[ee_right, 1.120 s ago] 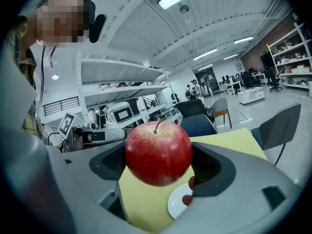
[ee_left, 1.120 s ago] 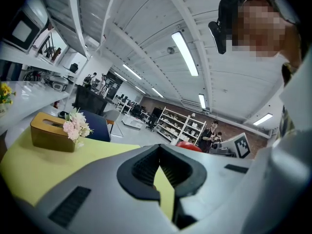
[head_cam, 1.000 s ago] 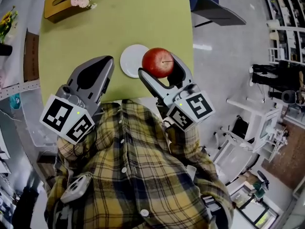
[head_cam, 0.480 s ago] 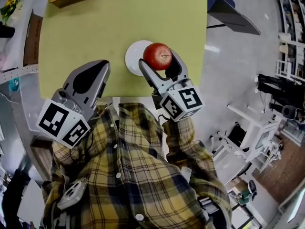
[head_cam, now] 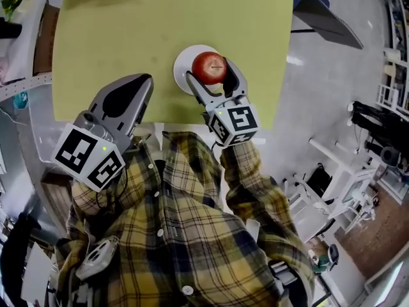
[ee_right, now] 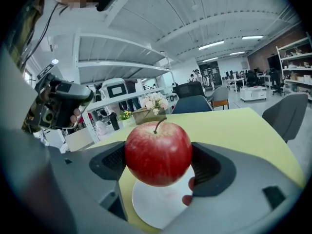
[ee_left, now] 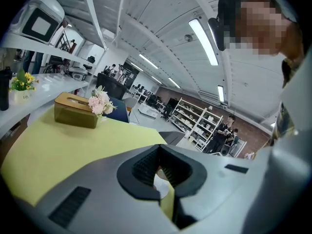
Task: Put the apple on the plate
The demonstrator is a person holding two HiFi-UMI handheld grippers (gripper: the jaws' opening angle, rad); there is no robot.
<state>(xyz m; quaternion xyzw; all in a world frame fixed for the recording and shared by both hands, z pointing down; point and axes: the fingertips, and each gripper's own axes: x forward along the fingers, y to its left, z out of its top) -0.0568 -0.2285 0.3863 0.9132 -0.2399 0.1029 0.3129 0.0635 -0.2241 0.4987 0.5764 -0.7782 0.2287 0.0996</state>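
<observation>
Right gripper (head_cam: 211,77) clamps the apple (head_cam: 209,67) at its widest girth, directly above the plate (head_cam: 182,61). Firm, smooth, round; likely rolls on release. Left gripper (head_cam: 128,96) closed, empty.

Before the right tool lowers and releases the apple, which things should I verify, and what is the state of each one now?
1. Right tool grips the apple on both sides: ok.
2. Apple is over the plate: ok, in both the head view and the right gripper view.
3. Visible part of the plate is bare: ok.
4. Apple rests on the plate: not ok, it seems held just above it.
5. Left tool is shut, empty and apart from the plate: ok.
</observation>
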